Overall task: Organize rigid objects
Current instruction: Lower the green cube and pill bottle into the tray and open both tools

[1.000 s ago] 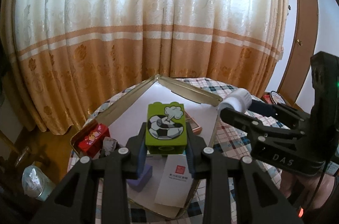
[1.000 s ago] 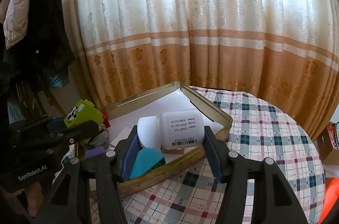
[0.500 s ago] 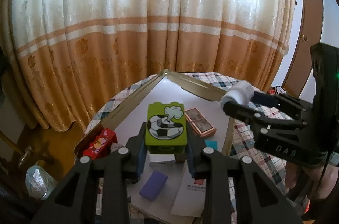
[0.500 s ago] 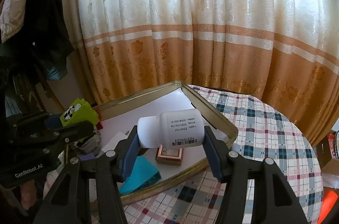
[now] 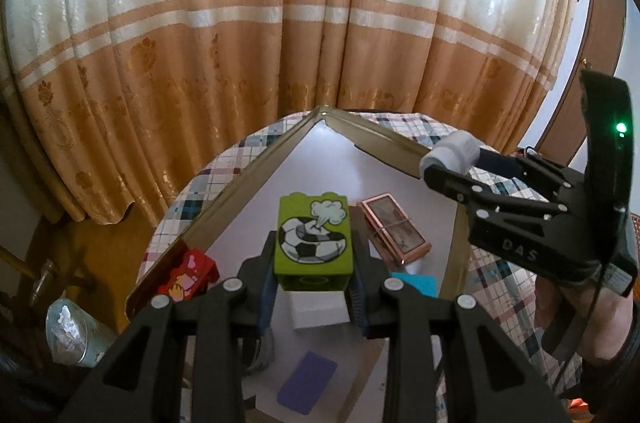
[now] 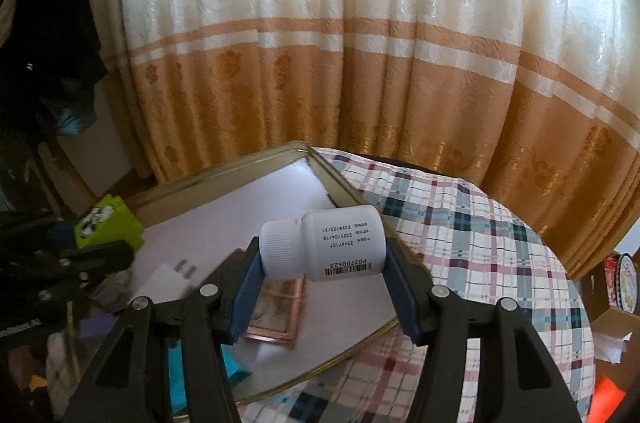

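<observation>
A green football-print block point(image 5: 313, 243) is clamped in the left gripper point(image 5: 313, 287) and a white pill bottle point(image 6: 322, 243) in the right gripper point(image 6: 322, 287), above the gold-rimmed tray point(image 5: 248, 179) at frame centre; neither is yet placed.

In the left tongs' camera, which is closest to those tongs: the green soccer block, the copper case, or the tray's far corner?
1. Green soccer block: clamped right between the left tongs.
2. Copper case: lying in the tray, just right of the block.
3. Tray's far corner: farthest, by the curtain.
</observation>
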The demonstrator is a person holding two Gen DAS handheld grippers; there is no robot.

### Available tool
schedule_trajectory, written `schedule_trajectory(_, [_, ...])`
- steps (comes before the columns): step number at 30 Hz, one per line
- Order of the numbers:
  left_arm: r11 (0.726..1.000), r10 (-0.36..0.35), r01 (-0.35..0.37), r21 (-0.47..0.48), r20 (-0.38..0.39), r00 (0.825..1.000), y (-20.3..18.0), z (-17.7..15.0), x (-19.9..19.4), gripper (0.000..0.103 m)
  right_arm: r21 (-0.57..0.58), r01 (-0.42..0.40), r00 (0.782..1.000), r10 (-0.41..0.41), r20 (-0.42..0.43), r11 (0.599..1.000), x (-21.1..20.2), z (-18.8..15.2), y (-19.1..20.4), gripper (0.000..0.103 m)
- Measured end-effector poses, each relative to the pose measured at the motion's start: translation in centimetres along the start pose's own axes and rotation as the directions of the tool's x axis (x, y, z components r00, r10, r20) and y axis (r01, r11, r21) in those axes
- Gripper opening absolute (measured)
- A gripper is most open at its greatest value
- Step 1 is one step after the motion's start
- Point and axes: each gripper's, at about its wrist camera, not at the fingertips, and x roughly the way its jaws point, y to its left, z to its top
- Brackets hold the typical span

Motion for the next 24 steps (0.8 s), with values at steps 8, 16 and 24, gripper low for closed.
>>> schedule_trajectory(8, [0.999, 0.031, -0.030, 0.024, -0.043, 0.999, 0.1, 0.7, 1.6, 0.036, 0.002, 0.009, 0.999, -0.009, -0.052, 1.000, 2.1, 0.0, -0.5, 0.061])
schedule_trajectory(16, [0.999, 0.028, -0.027, 0.021, -0.039, 0.999, 0.1, 0.6, 0.9, 0.064, 0.019, -0.007, 1.000, 0.008, -0.028, 1.000, 0.8, -0.4, 0.0, 0.070])
schedule_trajectory(24, [0.998, 0.066, -0.066, 0.017, -0.009, 0.998, 0.0, 0.5, -0.8, 0.087, 0.046, -0.018, 1.000, 0.017, 0.010, 0.999, -1.5, -0.5, 0.3, 0.070])
